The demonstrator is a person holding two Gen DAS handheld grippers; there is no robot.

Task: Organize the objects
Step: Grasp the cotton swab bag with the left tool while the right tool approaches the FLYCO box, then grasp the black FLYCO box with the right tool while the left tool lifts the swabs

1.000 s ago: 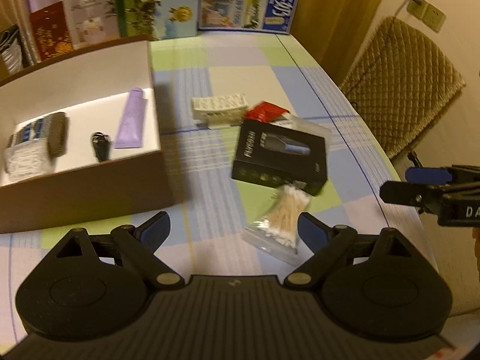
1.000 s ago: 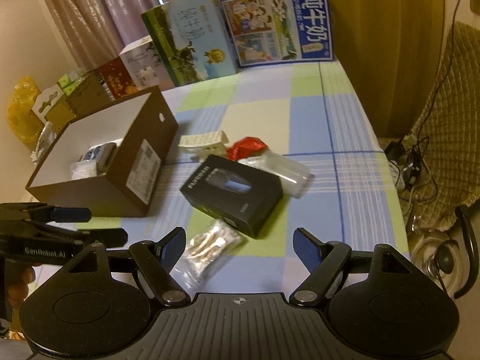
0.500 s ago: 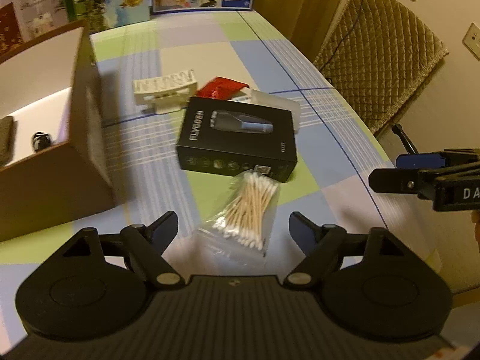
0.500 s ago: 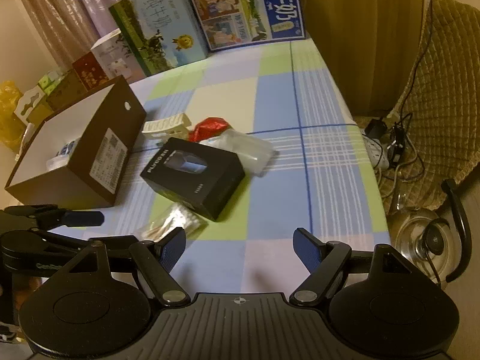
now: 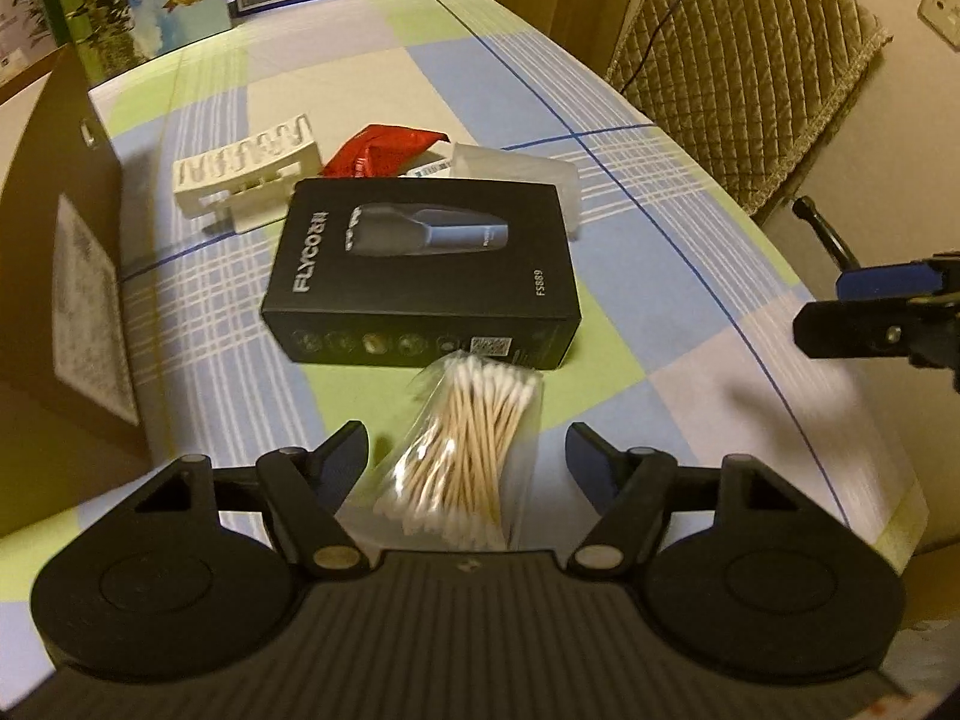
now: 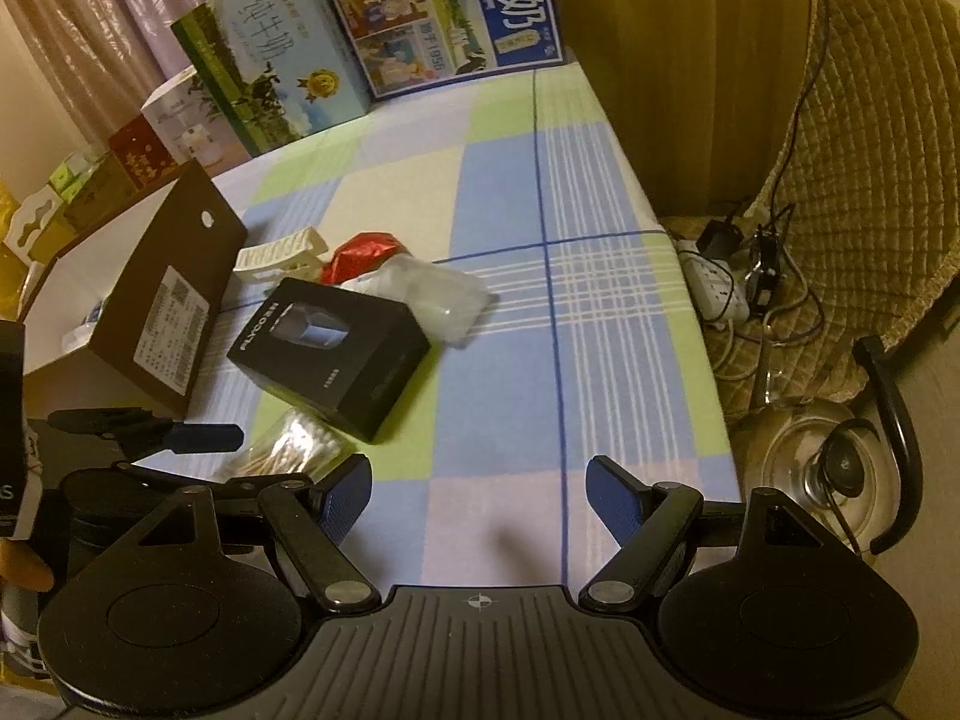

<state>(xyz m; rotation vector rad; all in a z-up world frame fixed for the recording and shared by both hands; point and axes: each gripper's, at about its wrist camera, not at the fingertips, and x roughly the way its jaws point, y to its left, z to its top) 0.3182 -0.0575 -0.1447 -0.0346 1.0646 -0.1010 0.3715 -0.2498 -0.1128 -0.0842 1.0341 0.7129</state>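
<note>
A clear bag of cotton swabs lies on the checked tablecloth, and my open left gripper straddles it, fingers either side and apart from it. Behind it lies a black shaver box, then a white clip rack, a red packet and a clear plastic container. The brown cardboard box stands at left. My right gripper is open and empty above the table's near edge; the swab bag and shaver box lie to its left.
Milk cartons and boxes stand along the table's far edge. A quilted chair, cables with a power strip and a kettle sit off the table's right side.
My left gripper swung right from the cardboard box and came down over the swab bag, which now sits between its fingers. My right gripper drew back toward the table's near right edge.
</note>
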